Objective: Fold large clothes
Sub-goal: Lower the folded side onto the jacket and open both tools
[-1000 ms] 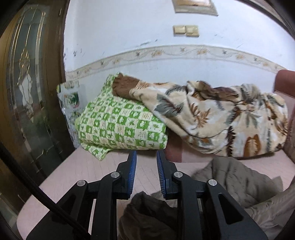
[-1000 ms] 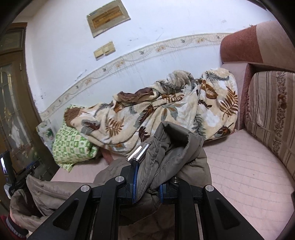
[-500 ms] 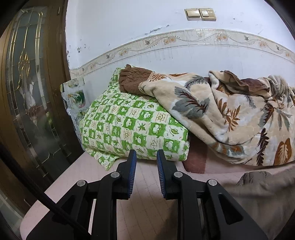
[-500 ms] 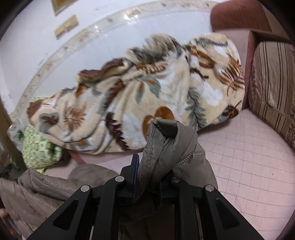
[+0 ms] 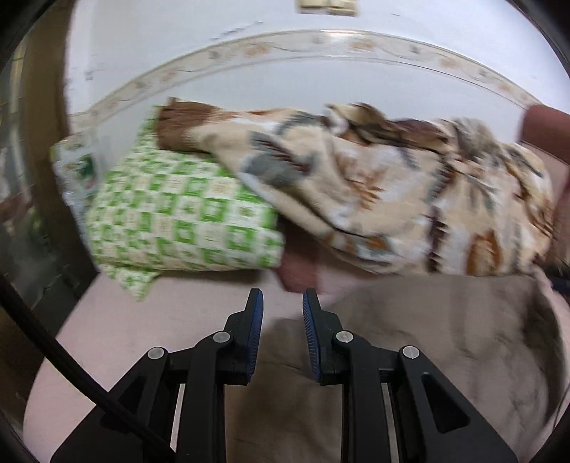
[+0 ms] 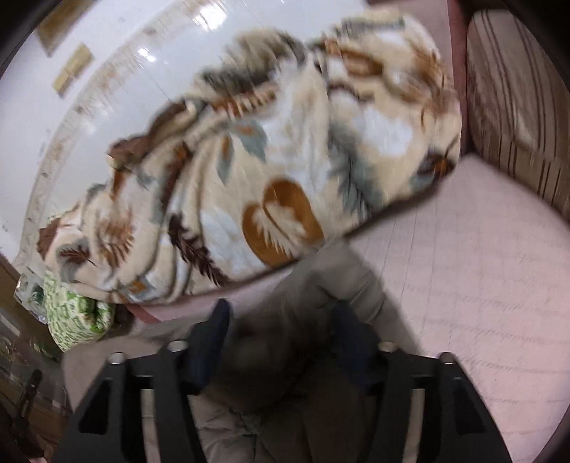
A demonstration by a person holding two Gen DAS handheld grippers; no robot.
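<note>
Jacket (image 5: 445, 342) flat on bed, one blanket (image 6: 270, 171), left claw (image 5: 281, 302) and right claw (image 6: 281, 313) parted, empty.

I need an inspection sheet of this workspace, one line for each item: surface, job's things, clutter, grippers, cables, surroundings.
Surface: pink quilted sofa seat, bare on its right part.
Job's things: grey-brown padded jacket spread on the seat, below both grippers.
Clutter: leaf-print blanket heaped along the wall; green checked pillow partly under its end.
Grippers: left gripper open, holding nothing; right gripper open wide over the jacket, image blurred.
Cables: one black cable beside the left gripper.
Surroundings: white wall with patterned border; striped cushion; wall switches.
</note>
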